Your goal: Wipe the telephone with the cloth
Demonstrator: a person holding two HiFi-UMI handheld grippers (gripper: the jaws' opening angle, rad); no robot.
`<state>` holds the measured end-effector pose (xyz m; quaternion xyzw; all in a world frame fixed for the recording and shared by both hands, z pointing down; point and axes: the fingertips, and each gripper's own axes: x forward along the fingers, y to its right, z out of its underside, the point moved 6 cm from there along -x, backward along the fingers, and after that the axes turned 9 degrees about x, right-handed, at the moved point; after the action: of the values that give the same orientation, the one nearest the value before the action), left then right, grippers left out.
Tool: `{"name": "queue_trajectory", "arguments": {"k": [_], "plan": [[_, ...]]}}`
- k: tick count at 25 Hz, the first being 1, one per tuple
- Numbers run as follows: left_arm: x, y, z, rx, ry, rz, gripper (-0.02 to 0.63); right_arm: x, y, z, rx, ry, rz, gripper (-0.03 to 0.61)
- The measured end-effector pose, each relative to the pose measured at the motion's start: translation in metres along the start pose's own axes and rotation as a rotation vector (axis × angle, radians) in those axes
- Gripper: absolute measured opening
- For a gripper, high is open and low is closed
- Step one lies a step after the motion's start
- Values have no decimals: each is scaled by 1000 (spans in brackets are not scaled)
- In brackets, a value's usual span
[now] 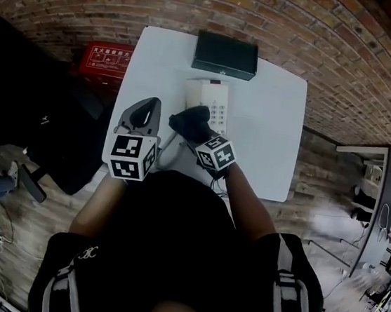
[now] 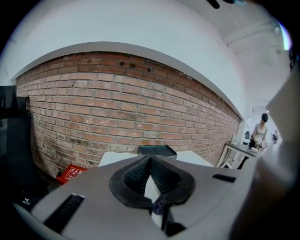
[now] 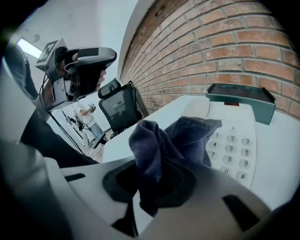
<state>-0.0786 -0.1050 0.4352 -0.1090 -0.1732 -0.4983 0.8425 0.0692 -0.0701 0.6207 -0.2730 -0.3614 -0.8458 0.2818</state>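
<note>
Cloth [image 3: 159, 140], dark blue, is bunched in the right gripper [image 3: 157, 176], whose jaws are clenched on it. The loose end lies over the near left part of the telephone [image 1: 209, 100], beside the keypad. The telephone sits mid-way across the white table [image 1: 270, 125], with a dark box [image 1: 225, 55] just beyond it at the far edge, by the brick wall. The left gripper [image 1: 146, 110] hangs over the table's near left edge, left of the telephone, jaws pressed together on nothing. A black chair [image 1: 44, 119] and a red sign [image 1: 105, 58] are left of the table
</note>
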Motion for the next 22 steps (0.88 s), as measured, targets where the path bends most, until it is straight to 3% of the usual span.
{"name": "queue_trajectory", "arguments": {"k": [9,22], "plan": [[6,0,-1,-1,1,16,-3,2,-1,20,4,-78,-22,52],[5,-4,1,-28,4,30,-3,-16,21,43,0,-202,28,55]]}}
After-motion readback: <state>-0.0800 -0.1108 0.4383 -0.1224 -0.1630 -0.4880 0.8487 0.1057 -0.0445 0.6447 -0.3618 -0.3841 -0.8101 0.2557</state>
